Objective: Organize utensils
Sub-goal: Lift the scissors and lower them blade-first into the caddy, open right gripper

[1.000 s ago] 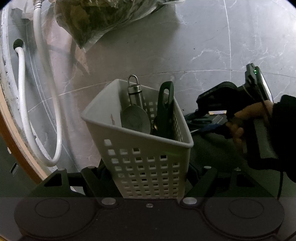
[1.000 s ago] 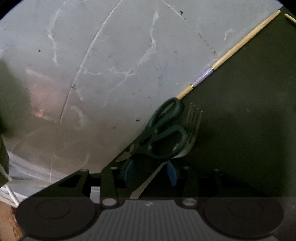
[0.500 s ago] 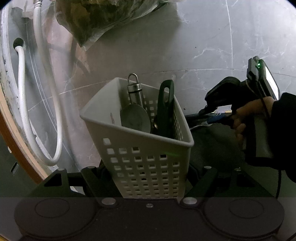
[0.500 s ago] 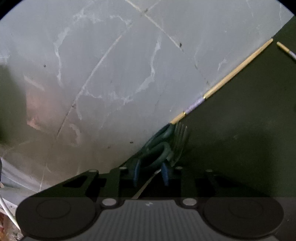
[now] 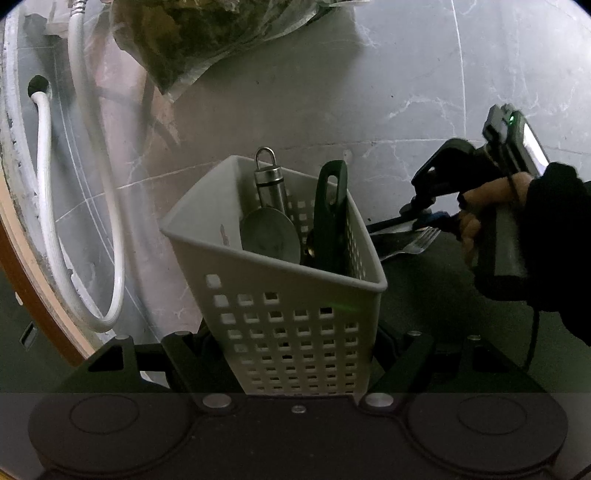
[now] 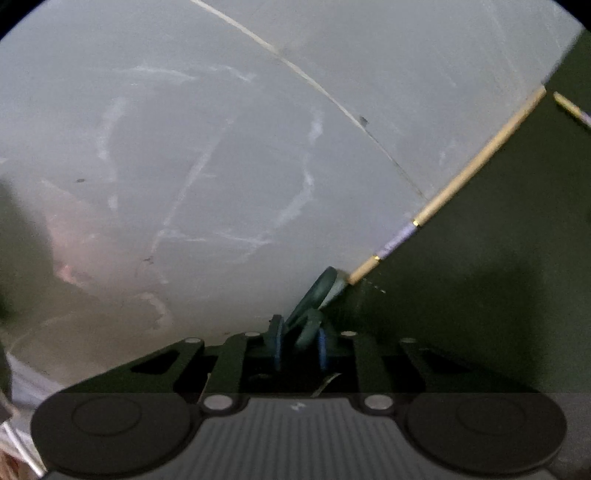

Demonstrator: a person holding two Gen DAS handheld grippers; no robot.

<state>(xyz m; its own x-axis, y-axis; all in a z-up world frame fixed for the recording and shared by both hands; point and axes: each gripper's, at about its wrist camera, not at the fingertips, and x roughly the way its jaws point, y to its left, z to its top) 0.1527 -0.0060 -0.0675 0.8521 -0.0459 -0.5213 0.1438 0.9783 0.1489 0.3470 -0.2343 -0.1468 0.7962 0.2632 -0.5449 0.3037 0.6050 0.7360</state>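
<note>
My left gripper (image 5: 291,343) is shut on a white perforated utensil basket (image 5: 295,295), which holds a steel ladle (image 5: 269,236) and a dark green utensil (image 5: 330,210). My right gripper (image 6: 299,347) is shut on the dark green scissors (image 6: 314,299) by their handles and holds them just above the dark mat. It also shows in the left wrist view (image 5: 424,218), to the right of the basket. A steel fork (image 5: 417,242) lies on the mat below it. A wooden chopstick (image 6: 447,192) lies along the mat's edge.
A second chopstick (image 6: 572,109) lies at the far right on the dark mat (image 6: 480,314). A white hose (image 5: 48,206) loops at the left. A clear bag of dark greens (image 5: 207,33) lies beyond the basket on the grey marble floor (image 5: 406,74).
My right gripper has closed on the scissors' handles and lifted them off the mat, leaving the fork behind. The left gripper and basket have stayed put.
</note>
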